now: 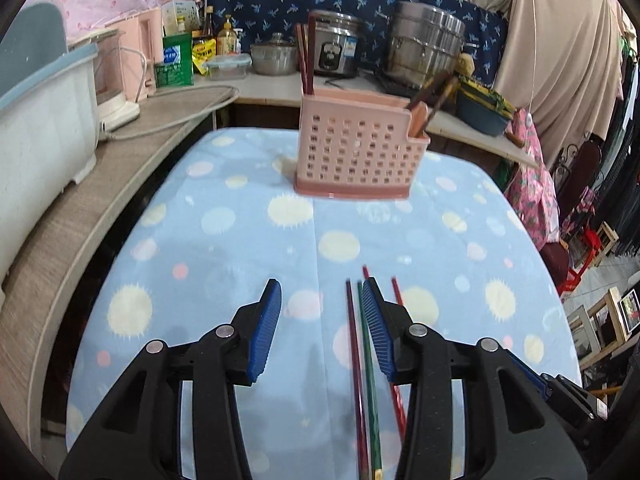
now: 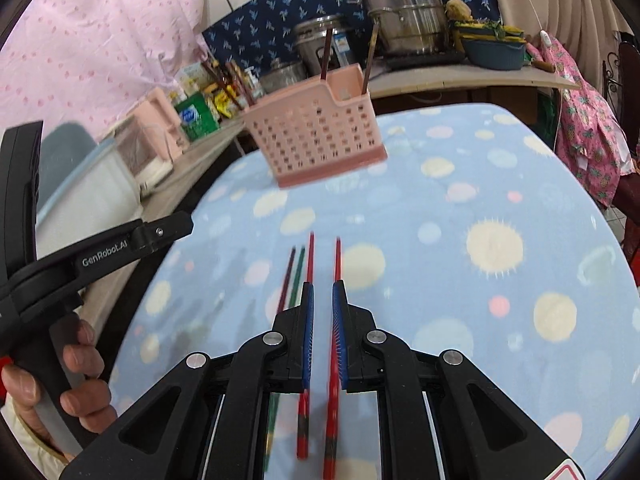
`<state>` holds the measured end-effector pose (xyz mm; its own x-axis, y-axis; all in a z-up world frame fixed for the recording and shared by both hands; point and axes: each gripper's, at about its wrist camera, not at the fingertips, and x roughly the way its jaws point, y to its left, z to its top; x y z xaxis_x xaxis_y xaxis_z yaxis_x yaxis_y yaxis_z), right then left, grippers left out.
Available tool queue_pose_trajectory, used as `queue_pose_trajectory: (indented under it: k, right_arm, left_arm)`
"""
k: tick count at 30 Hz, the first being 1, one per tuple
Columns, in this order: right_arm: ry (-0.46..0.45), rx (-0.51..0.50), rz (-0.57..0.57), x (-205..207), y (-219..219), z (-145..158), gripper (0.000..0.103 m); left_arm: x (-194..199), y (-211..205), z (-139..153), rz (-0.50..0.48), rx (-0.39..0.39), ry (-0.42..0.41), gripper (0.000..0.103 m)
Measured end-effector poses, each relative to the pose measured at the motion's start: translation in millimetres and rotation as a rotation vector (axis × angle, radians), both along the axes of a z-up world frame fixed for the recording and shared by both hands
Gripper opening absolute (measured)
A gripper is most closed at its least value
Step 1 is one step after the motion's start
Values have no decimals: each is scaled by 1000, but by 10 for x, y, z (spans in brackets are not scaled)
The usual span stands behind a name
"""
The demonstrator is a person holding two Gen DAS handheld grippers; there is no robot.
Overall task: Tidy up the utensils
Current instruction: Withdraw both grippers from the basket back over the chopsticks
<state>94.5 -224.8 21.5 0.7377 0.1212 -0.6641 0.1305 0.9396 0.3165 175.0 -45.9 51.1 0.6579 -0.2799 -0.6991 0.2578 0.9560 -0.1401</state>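
Note:
A pink perforated utensil holder [image 1: 356,152] stands at the far middle of the table, with dark chopsticks [image 1: 306,60] upright in it; it also shows in the right wrist view [image 2: 320,136]. Several chopsticks lie on the blue spotted cloth: a maroon one [image 1: 354,344], a green one [image 1: 370,380] and red ones [image 1: 397,292]. My left gripper [image 1: 322,292] is open above the cloth, its right finger over the chopsticks. My right gripper [image 2: 323,294] has its jaws a narrow gap apart over two red chopsticks [image 2: 337,260]; whether it grips one is unclear.
A wooden counter [image 1: 60,248] runs along the left with a white tub [image 1: 40,120]. Behind the table stand pots [image 1: 424,48], a rice cooker [image 1: 334,46], bottles and boxes. The left gripper's handle and a hand [image 2: 76,364] show in the right wrist view.

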Motion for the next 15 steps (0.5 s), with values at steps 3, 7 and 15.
queue_pose_trajectory:
  k: [3,7,15]
  right_arm:
    - [32,-27,22,-129,99,-150,11]
    - [64,-58,43,-269,202,-306,11]
    - [115,-74,57,-441,283,-519,11]
  left_arm:
    - [-128,5,-173,-6,21,28,40]
    - [-263,44,-348,-8,31,65,40]
    - [-493,92,-596,-15,56,112,51]
